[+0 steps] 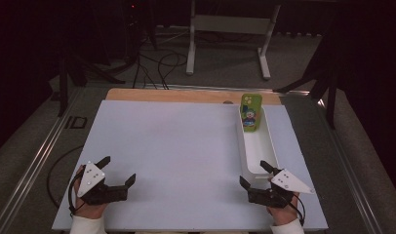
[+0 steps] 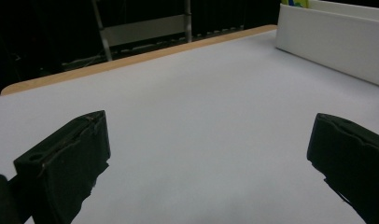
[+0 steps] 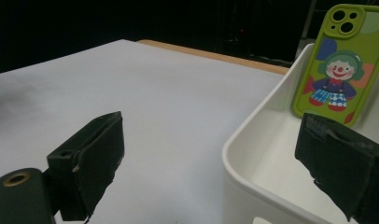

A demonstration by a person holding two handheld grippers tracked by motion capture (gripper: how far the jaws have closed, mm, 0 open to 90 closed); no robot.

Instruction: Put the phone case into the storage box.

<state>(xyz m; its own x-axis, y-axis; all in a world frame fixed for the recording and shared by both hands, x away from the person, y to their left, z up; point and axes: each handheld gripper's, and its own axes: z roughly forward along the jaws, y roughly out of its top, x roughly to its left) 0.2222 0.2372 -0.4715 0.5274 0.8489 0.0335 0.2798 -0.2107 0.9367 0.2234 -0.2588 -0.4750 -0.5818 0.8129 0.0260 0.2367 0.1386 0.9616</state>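
Dark room around you, white table under both grippers. Your right gripper hangs with jaws wide at the near end of the long white tray, one jaw over its rim, holding nothing. Ahead of it, the green phone case leans upright against the tray's far wall. Your left gripper is wide too, well apart from the tray. Nothing is gripped yet; I judge the reach and grasp are all left to do.
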